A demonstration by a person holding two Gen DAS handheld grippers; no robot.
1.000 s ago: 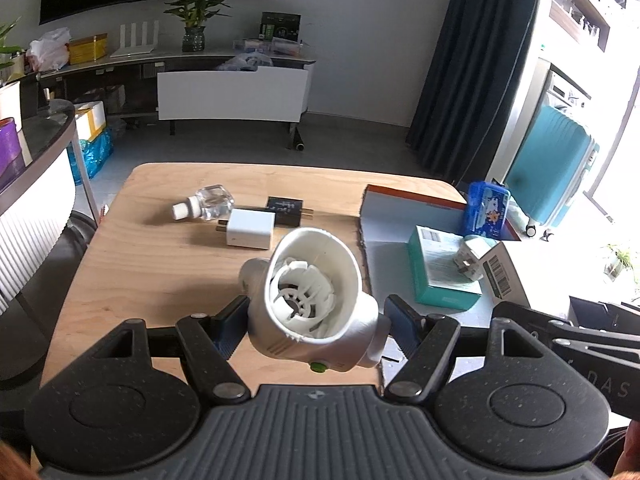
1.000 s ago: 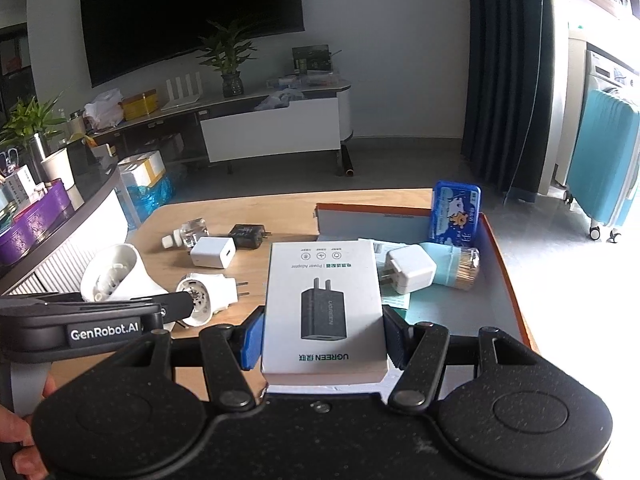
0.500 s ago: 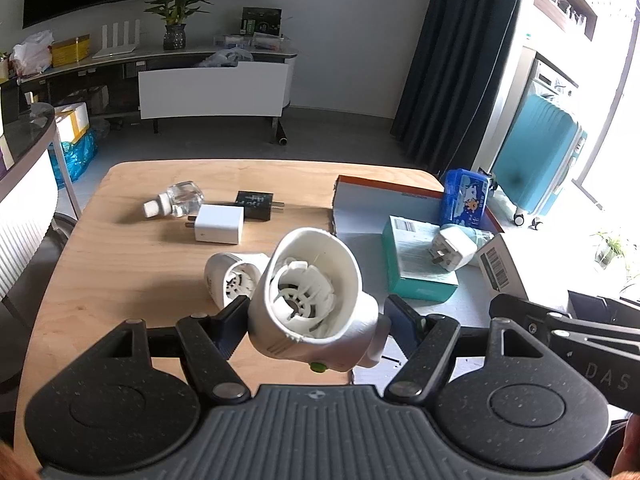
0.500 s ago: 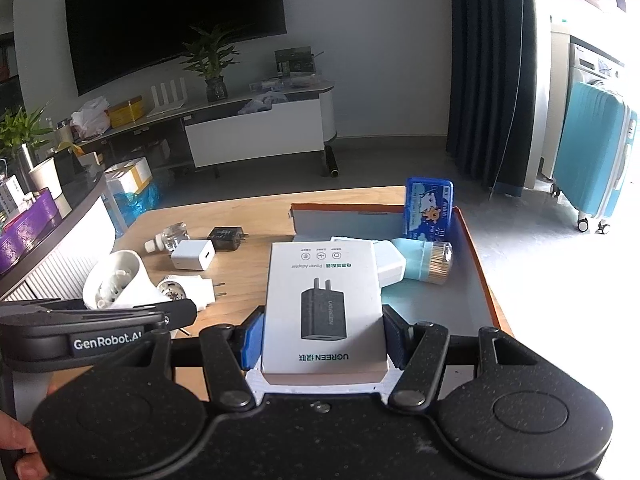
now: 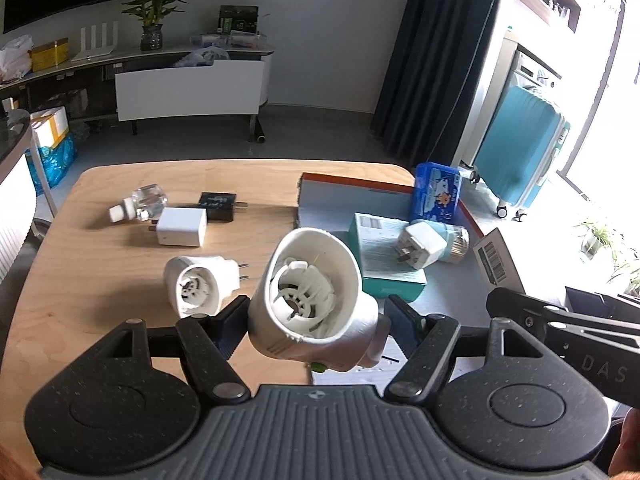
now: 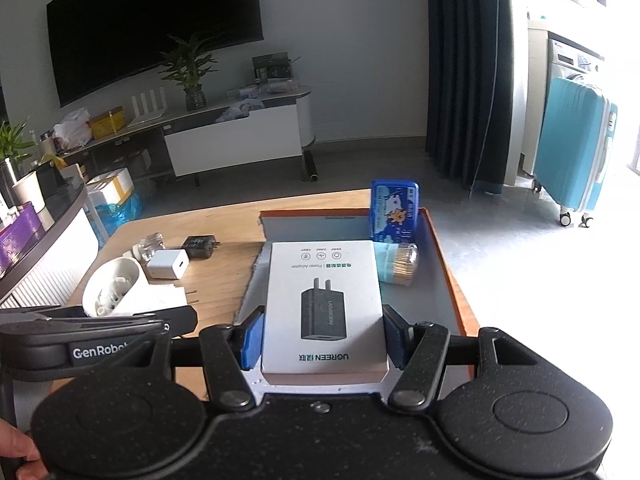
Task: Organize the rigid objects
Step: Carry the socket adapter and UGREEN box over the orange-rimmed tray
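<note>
My left gripper is shut on a white plug-in vaporizer, held above the table's near edge beside the grey tray. My right gripper is shut on a white power adapter box, held over the tray. In the tray lie a teal box, a white plug, a toothpick jar and an upright blue box. On the wooden table lie a second white vaporizer, a white charger, a black charger and a clear bottle.
A teal suitcase stands on the floor to the right. A TV cabinet with a plant stands at the far wall. A counter runs along the table's left side.
Both grippers have risen and pulled back with their objects. The second white vaporizer has come into view on the table. The adapter box now hides the white plug in the right wrist view.
</note>
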